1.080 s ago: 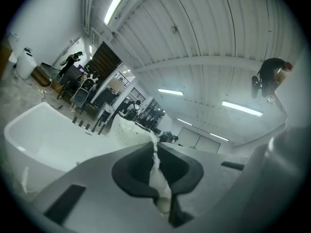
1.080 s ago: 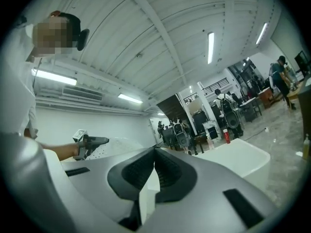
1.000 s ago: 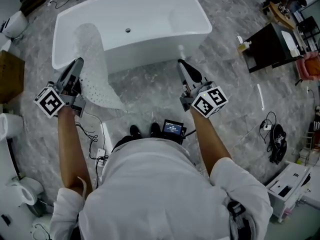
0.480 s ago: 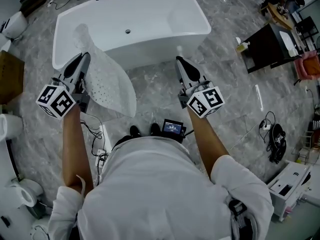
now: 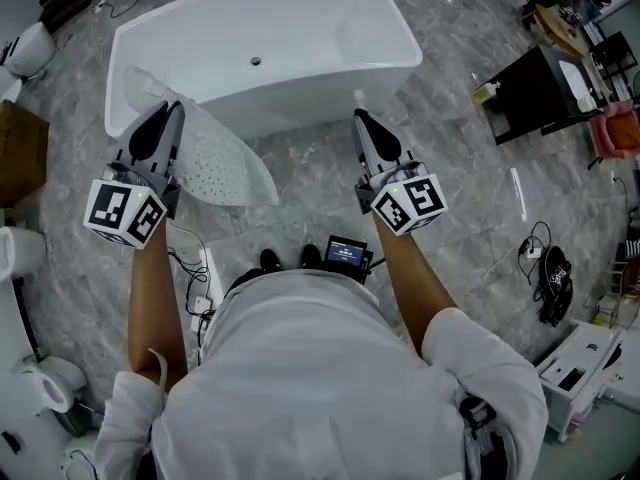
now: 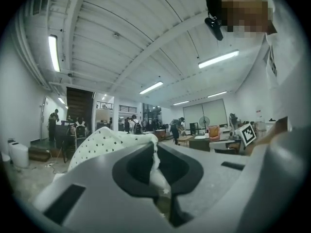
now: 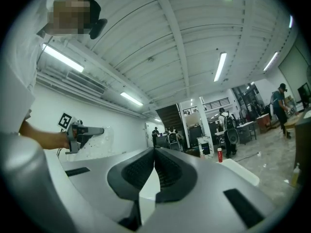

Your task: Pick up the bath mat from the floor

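Note:
The bath mat (image 5: 215, 163), white and dotted with small holes, hangs in the air in front of the white bathtub (image 5: 300, 28), spread out almost level. My left gripper (image 5: 165, 116) is shut on its left edge. In the left gripper view that pinched edge (image 6: 154, 166) runs between the closed jaws of the left gripper (image 6: 156, 161), and the rest of the mat (image 6: 99, 140) billows to the left. My right gripper (image 5: 360, 120) is shut with nothing in it, apart from the mat, near the tub's front wall. The right gripper view shows its closed jaws (image 7: 154, 155) and, far left, the left gripper (image 7: 83, 130).
A black table (image 5: 540, 93) stands at the right, with cables and a black device (image 5: 548, 280) on the marble floor below it. A cardboard box (image 5: 20, 148) is at the left edge. A small screen (image 5: 345, 256) and a power strip (image 5: 205, 303) lie by my feet.
The left gripper has rolled and risen. The mat, which hung down to the floor by the tub, has swung up and now spreads out in the air. The right gripper barely moved.

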Demonstrator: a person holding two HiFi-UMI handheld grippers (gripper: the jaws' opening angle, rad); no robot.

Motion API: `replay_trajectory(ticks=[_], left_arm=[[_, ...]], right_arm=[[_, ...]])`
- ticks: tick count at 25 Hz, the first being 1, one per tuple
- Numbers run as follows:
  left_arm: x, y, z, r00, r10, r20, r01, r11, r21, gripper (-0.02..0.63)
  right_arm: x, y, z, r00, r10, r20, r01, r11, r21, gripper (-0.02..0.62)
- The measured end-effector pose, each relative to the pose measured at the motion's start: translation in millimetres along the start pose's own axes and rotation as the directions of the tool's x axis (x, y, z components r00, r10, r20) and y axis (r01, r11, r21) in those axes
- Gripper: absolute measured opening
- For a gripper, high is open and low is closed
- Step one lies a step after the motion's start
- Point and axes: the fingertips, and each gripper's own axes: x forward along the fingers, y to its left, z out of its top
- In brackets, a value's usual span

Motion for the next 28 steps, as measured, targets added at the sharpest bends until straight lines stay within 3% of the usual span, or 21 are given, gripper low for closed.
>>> replay_trajectory(ticks=[6,10,28], left_arm=[[-9,5,0,0.999,0.038,0.006,-0.038,0.999,0.026,0.023],[-11,5,0,0.999,0.044,0.028,-0.044,0.999,-0.002,0.023],[-10,-7,2,0.999,-0.010,0.030,0.010,1.000,-0.013,0.023]], right_arm=[[-1,-1,3,1.000,-0.027,0.014,0.027,0.999,-0.024,0.029],[0,1,4,1.000,-0.022,0.021,0.022,0.999,-0.030,0.029],[5,3,-2,1.000,-0.018,0.014,0.019,0.999,-0.046,0.029]])
